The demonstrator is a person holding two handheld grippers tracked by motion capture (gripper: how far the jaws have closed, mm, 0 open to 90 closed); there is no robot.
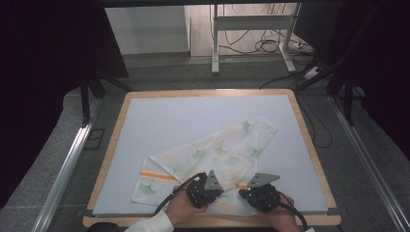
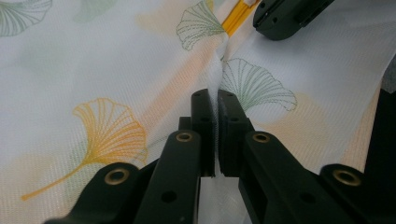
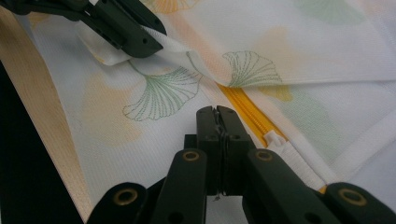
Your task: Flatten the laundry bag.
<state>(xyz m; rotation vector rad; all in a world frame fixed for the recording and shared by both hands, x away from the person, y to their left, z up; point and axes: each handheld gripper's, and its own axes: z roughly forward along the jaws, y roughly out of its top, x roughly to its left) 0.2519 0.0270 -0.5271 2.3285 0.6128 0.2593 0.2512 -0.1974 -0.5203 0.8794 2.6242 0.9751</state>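
Pinching the cloth point(image 1: 212, 154) with both of my grippers, I work at the near edge of the table point(image 1: 309, 145), my hands coming in from below. The cloth is white, printed with green and orange ginkgo leaves, and lies crumpled and partly folded across the pale sheet point(image 1: 193, 116) that covers the tabletop.

My left gripper point(image 2: 215, 100) has its two black fingers point(image 2: 201, 126) pressed together, with a raised ridge of the cloth caught between them. Just beyond those fingertips a green leaf print point(image 2: 257, 86) spreads to one side and an orange leaf print point(image 2: 109, 128) to the other.

My right gripper point(image 3: 216, 114) is also clamped on the cloth, a thin white edge showing between its closed fingers point(image 3: 208, 135). Just beside them runs a yellow zipper point(image 3: 245, 109), tucked under a fold of the cloth. Farther off from these fingers, the left gripper holds a lifted corner of the same cloth.
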